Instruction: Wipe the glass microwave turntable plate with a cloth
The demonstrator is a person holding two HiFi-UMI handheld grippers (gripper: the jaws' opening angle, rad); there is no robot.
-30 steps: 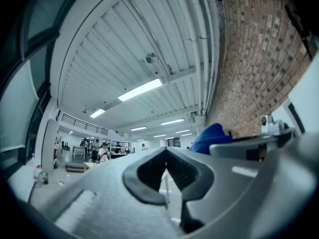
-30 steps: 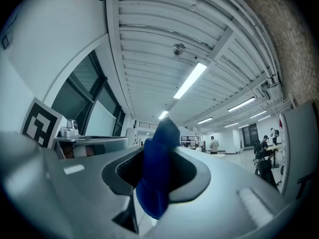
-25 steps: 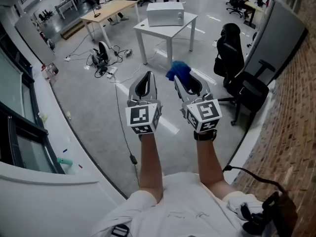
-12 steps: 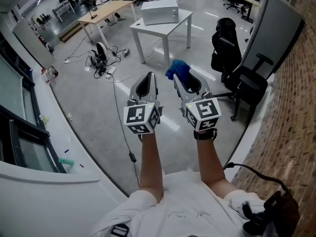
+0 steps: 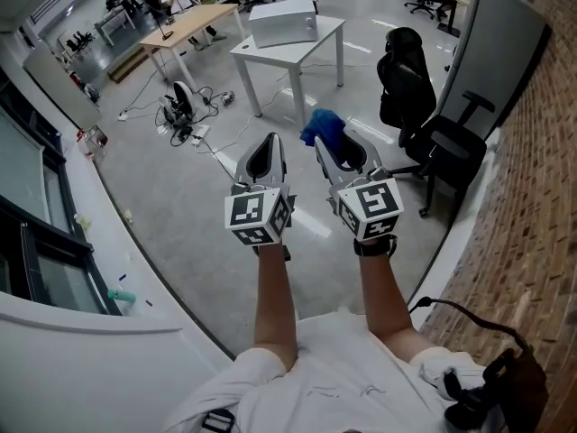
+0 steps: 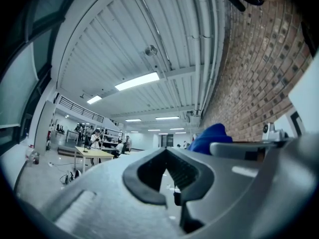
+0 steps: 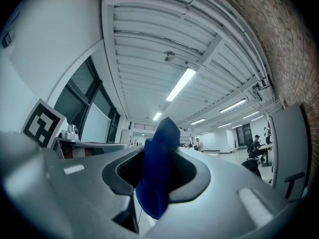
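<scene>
Both grippers are held up in front of me, side by side above the floor. My right gripper (image 5: 326,139) is shut on a blue cloth (image 5: 323,126), which sticks out past its tips; in the right gripper view the blue cloth (image 7: 157,168) fills the gap between the jaws. My left gripper (image 5: 268,141) is shut with nothing in it, and its jaw tips meet in the left gripper view (image 6: 166,151). The blue cloth (image 6: 209,136) also shows there on the right. No glass turntable plate is in view.
A white microwave (image 5: 282,23) stands on a white table (image 5: 302,50) ahead. A black office chair (image 5: 424,120) is to the right beside a brick wall (image 5: 532,197). Cables (image 5: 185,115) lie on the floor left, near a wooden desk (image 5: 185,23).
The table, microwave and chair have slid slightly left in the head view as I turn or walk. Both grippers keep their pose, and the cloth stays held.
</scene>
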